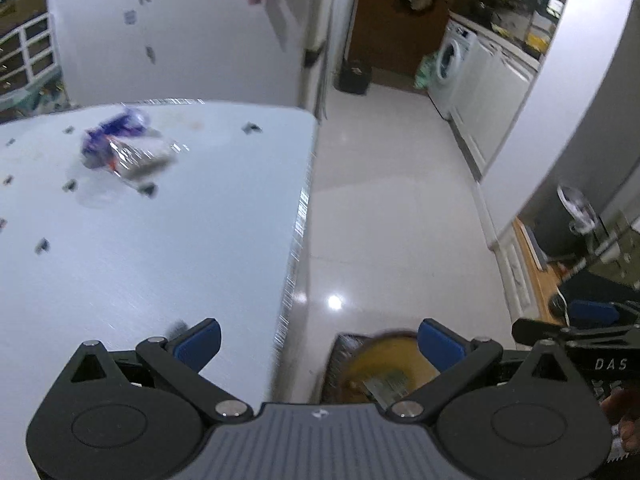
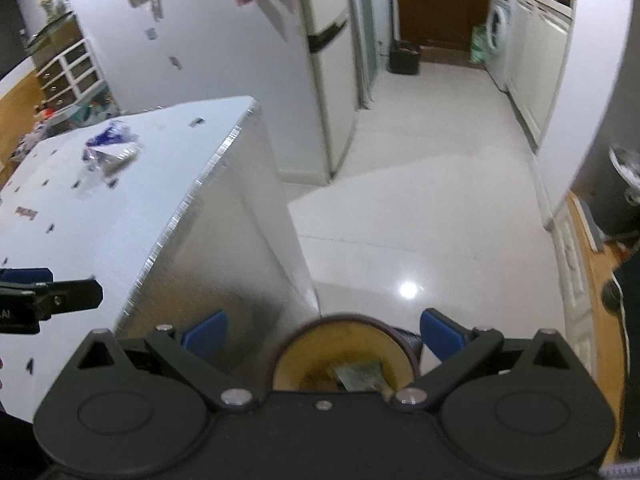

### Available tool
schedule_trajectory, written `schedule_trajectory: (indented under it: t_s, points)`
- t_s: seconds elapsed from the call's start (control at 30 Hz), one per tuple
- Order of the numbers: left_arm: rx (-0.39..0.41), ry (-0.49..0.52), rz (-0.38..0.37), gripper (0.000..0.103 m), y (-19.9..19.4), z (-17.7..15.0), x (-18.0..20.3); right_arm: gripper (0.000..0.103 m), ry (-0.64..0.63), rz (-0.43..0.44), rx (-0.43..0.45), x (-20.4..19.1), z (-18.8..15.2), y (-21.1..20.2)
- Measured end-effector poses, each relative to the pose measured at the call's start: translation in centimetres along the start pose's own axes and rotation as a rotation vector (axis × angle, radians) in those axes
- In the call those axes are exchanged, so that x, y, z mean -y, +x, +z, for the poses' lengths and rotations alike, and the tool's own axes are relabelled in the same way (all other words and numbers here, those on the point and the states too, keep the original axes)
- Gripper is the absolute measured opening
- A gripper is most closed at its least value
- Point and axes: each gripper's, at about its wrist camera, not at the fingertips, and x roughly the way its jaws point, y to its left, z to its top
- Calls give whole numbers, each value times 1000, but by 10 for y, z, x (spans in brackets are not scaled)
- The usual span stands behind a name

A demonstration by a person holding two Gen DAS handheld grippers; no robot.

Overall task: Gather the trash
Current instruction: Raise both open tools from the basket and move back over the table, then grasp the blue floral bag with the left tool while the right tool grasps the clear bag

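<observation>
As both tongs [image 1: 320, 344] [image 2: 322, 336] are held wide and empty, the wrapper [image 1: 124, 148] could be missed through motion blur.

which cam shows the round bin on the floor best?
Right wrist. The round bin sits centred between the open right hand-held gripper fingers, rim and a wrapper inside visible. Left wrist shows the bin low, blurred, partly hidden by a blue finger.

A glossy white tiled floor [image 2: 420, 208] reflects a ceiling light at five o'clock. At one o'clock a white front-loading washing machine [image 2: 497, 32] adjoins white cabinets [image 2: 540, 60]; a brown wooden door [image 2: 432, 4] stands at twelve.
</observation>
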Motion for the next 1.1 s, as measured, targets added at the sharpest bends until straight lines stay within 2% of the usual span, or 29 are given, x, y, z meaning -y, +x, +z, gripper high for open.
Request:
schedule_trajectory:
  t_s: [0.3,0.53,0.73,1.1]
  points:
    - [109,-78,108,103,-16,40,-68,103,-127,98,25,-64,58,31]
    - [201,-105,156,103,-15,86,-126,103,-206,165,65,-114,109,60]
    - [224,-120,219,103,12,132,-182,103,-219,238,86,-158,147,96]
    - [270,-122,235,103,72,203,-259,103,-230,331,102,-229,198,166]
